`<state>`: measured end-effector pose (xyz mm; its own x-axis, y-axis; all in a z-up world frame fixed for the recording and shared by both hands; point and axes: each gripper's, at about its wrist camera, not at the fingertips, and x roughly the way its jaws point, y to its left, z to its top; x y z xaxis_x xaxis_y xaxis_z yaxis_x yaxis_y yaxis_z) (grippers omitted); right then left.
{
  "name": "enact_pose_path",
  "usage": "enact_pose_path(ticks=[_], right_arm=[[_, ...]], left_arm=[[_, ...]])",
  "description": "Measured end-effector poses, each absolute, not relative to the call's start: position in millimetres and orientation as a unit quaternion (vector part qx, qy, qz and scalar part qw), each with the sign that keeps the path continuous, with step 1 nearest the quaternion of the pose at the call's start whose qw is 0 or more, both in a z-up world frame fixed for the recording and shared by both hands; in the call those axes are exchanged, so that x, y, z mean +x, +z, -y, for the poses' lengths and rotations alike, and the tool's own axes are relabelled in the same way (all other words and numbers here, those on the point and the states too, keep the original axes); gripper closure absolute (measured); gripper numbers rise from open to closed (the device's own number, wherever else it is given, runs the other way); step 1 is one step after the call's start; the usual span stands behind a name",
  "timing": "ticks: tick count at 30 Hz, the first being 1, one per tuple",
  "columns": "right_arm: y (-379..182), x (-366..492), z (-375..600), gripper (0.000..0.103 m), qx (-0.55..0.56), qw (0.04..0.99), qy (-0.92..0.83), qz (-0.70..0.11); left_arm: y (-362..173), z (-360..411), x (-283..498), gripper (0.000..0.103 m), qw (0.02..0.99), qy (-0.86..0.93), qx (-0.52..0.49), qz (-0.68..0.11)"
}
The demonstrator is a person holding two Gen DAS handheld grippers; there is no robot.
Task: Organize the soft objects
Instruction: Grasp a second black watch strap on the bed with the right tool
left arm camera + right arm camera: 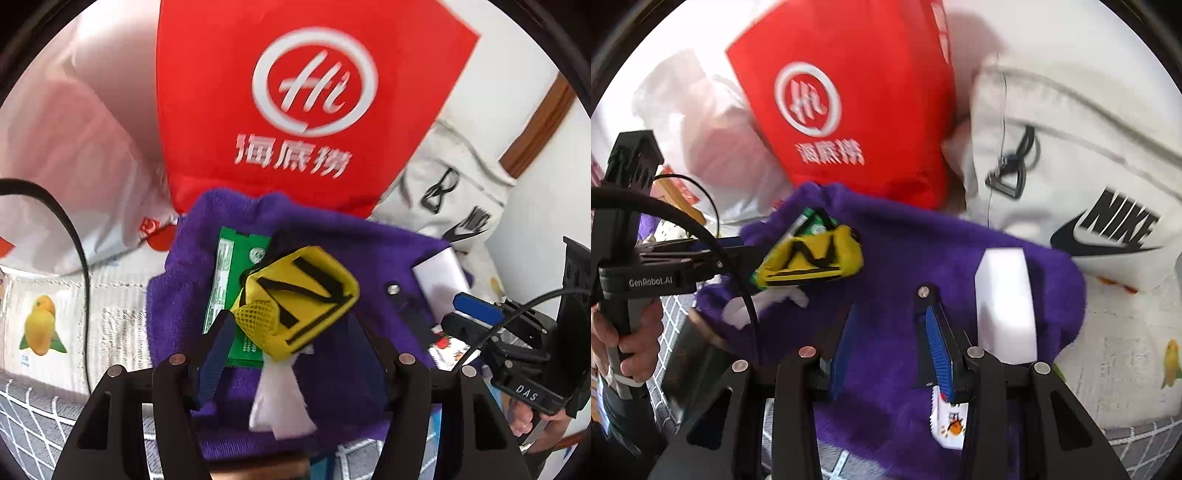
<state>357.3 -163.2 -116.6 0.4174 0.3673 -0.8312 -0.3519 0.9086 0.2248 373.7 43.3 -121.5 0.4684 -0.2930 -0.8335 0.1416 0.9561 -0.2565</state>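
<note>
A purple towel (pixel 332 243) lies spread across a fruit-print bedcover (pixel 44 317), carrying a small heap of soft goods: a yellow mesh pouch with black straps (pixel 306 295), a green sachet (pixel 229 280) partly tucked beneath it, a crumpled white tissue (pixel 280 398) just below the pouch, and a white rectangular block (pixel 1004 306) toward the towel's right edge. The left tool (pixel 295 343) hangs over the towel with its jaws standing apart; the pouch and tissue sit in the gap between its blue-padded fingers (pixel 214 362), and no pad can be seen pressing on them. The right tool (pixel 890 343) points down at the towel's middle, its jaws likewise parted over bare purple pile, with the white block just beside its right finger. A small white packet with an orange print (pixel 949 421) shows near the base of that finger; whether it touches cannot be told. From the right wrist view, a person's hand (pixel 624 332) grips the handle of the left tool. Behind the towel stand a red bag with a white circular logo (pixel 314 96), a clear plastic bag (pixel 74 122) to its left, and a white Nike drawstring bag (pixel 1071 155) to its right. A grey quilted cover with white stitching (pixel 33 428) shows at the lower edge.
</note>
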Motion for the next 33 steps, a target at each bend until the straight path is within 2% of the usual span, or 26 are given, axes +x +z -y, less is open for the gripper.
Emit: enact_pose_path(ticks=[7, 10, 16, 25, 29, 33], right_arm=[[-71, 310, 161, 0.062, 0.007, 0.854, 0.227, -0.468], [-59, 279, 163, 0.057, 0.004, 0.854, 0.236, -0.463], [-60, 217, 163, 0.055, -0.008, 0.849, 0.237, -0.473], [-94, 130, 143, 0.055, -0.014, 0.818, 0.294, -0.495], [-115, 107, 133, 0.065, -0.018, 0.801, 0.316, -0.508], [-131, 96, 128, 0.068, -0.024, 0.793, 0.322, -0.517]], left_arm=[[-78, -49, 345, 0.037, 0.872, -0.13, -0.075, -0.466], [-57, -51, 327, 0.034, 0.884, -0.128, -0.069, -0.445], [-40, -47, 280, 0.031, 0.887, -0.141, -0.058, -0.436], [-59, -69, 196, 0.031, 0.881, -0.116, -0.082, -0.451], [-80, -80, 160, 0.03, 0.87, -0.107, -0.107, -0.469], [-94, -88, 129, 0.03, 0.863, -0.099, -0.121, -0.481]])
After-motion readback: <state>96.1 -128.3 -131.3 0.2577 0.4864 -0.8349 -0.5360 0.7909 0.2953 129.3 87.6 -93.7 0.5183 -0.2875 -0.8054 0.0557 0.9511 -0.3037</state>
